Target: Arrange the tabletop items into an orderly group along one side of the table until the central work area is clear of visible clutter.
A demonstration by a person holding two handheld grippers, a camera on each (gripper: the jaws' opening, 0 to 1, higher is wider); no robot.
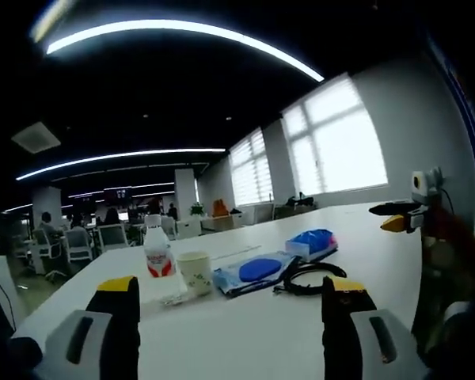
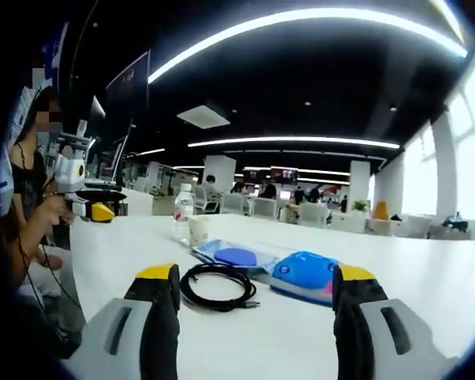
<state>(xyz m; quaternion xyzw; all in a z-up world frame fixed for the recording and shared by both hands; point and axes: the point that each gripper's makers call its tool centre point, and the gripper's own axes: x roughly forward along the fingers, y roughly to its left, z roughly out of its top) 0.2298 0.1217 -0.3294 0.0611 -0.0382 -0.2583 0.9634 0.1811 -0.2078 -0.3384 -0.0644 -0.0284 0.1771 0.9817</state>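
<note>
Tabletop items sit bunched in a loose row ahead of both tongs on the white table [image 1: 364, 261]. Seen from the left gripper [image 1: 229, 305], whose jaws stand wide apart and hold nothing, a water bottle [image 1: 157, 252] stands beyond the left jaw with a paper cup [image 1: 195, 272] just beside it. A flat blue packet [image 1: 255, 271] lies past the gap, a coiled black cable [image 1: 307, 277] sits near the right jaw, and a blue pouch [image 1: 313, 243] rests farther out. Bare tabletop runs on beyond them to the far edge.

From the right gripper [image 2: 256, 305], likewise spread and empty, the cable [image 2: 218, 285] lies just ahead between the jaws, the pouch [image 2: 305, 275] close to the right jaw, and the packet [image 2: 233, 256], cup [image 2: 198, 230] and bottle [image 2: 182, 214] recede behind. Open table stretches either side. Off to the left, someone seated at the table's edge holds what looks like another gripper [image 2: 91, 202], though it is small and hard to make out.
</note>
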